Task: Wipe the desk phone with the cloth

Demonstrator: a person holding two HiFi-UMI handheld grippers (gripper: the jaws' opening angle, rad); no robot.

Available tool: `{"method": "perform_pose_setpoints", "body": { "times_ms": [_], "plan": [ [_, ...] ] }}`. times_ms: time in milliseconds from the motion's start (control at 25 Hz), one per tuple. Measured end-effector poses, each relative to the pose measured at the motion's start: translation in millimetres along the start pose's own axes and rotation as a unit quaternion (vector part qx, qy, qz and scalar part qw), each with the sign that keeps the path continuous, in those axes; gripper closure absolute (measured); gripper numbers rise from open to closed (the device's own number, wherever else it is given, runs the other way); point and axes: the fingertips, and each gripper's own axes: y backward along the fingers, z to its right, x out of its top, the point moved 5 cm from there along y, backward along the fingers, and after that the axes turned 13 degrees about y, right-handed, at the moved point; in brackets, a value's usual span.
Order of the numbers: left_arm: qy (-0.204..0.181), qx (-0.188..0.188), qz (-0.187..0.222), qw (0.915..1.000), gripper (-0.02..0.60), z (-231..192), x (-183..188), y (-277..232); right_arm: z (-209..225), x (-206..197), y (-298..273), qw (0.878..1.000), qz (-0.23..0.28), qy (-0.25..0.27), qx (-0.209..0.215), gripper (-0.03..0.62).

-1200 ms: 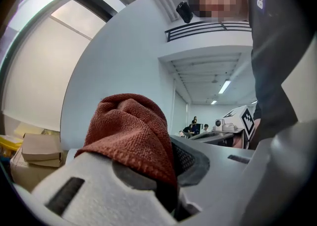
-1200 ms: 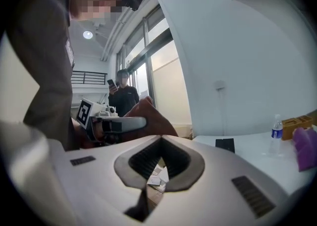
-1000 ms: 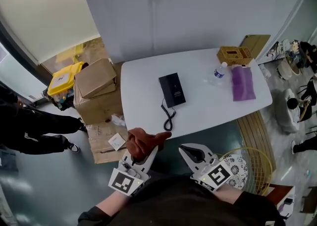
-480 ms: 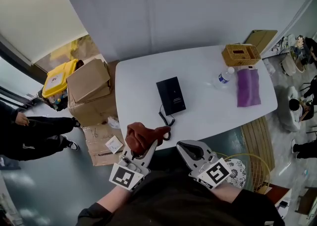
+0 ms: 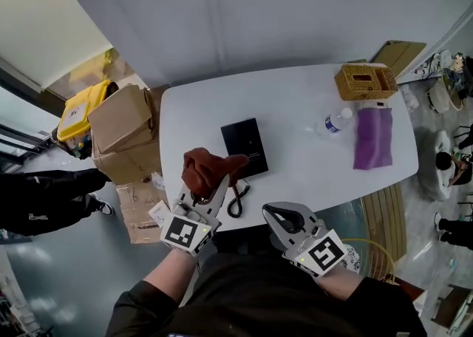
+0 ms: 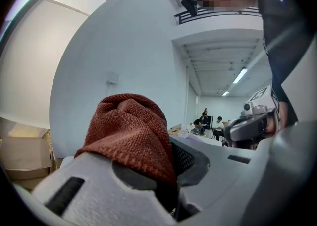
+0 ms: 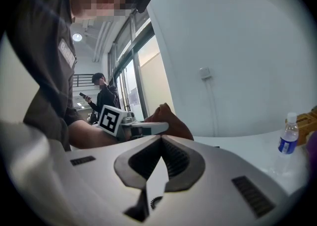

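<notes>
The black desk phone (image 5: 244,146) lies flat on the white table (image 5: 295,106), its coiled cord (image 5: 239,199) hanging off the near edge. My left gripper (image 5: 216,182) is shut on a rust-brown cloth (image 5: 207,169), held just left of the phone's near corner. In the left gripper view the cloth (image 6: 130,130) bulges over the jaws. My right gripper (image 5: 279,216) is shut and empty below the table's near edge; its jaws meet at the tips (image 7: 161,138). The right gripper view also shows the cloth (image 7: 171,121) beyond the left gripper.
A water bottle (image 5: 332,122), a purple cloth (image 5: 372,138) and a wicker box (image 5: 363,81) sit on the table's right half. Cardboard boxes (image 5: 122,128) and a yellow bin (image 5: 79,110) stand left of the table. A person in black (image 5: 37,199) is at the far left.
My left gripper has carried the cloth up from below the table edge to beside the phone's near left corner. The right gripper stays low near the edge.
</notes>
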Motion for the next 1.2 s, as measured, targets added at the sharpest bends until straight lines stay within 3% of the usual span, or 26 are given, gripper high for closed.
{"method": "perform_pose_setpoints", "body": {
  "times_ms": [440,720,1200],
  "plan": [
    [0.001,0.052,-0.035,0.9980,0.534,-77.7,-47.1,-95.5,36.7,-40.6,15.2,0.999,-0.043,-0.028,-0.006,0.568],
    [-0.037,0.084,-0.098,0.9910,0.534,-119.4,-74.1,-139.3,36.8,-55.9,22.9,0.997,-0.061,-0.048,0.005,0.568],
    [-0.058,0.082,-0.157,0.9824,0.534,-83.1,-132.0,-124.3,33.1,-69.7,35.8,0.996,-0.070,-0.058,0.000,0.568]
  ]
}}
